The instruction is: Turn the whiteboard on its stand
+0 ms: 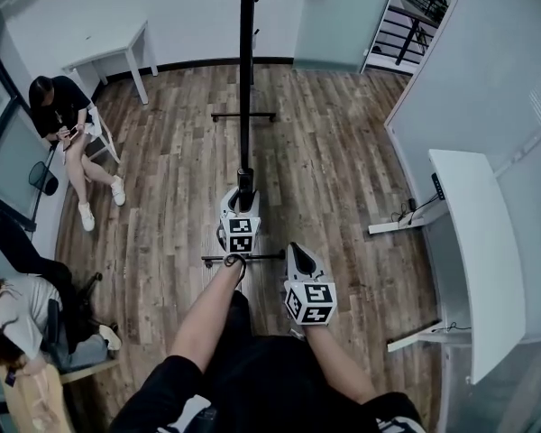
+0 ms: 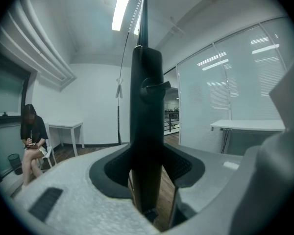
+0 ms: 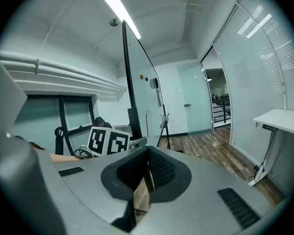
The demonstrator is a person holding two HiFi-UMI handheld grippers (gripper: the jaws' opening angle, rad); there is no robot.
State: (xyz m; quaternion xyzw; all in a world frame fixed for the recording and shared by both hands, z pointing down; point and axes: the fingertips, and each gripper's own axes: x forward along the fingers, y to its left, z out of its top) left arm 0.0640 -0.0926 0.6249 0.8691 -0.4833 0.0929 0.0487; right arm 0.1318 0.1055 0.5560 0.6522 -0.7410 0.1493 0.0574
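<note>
Gripping the whiteboard (image 1: 246, 61) by its black near edge, the left gripper (image 1: 244, 188) is clamped on the frame; the right gripper (image 1: 298, 253) hovers just beside, jaws together, empty. The board stands edge-on mid-room, bare wood floor (image 1: 343, 152) open on both sides, a white desk (image 1: 473, 242) right, a small table (image 1: 108, 48) far left.

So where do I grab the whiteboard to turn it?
The whiteboard stands edge-on to you, so take its near upright edge, end-on, a jaw on each face; it's slim enough to fit. The left gripper looks clamped there.
</note>
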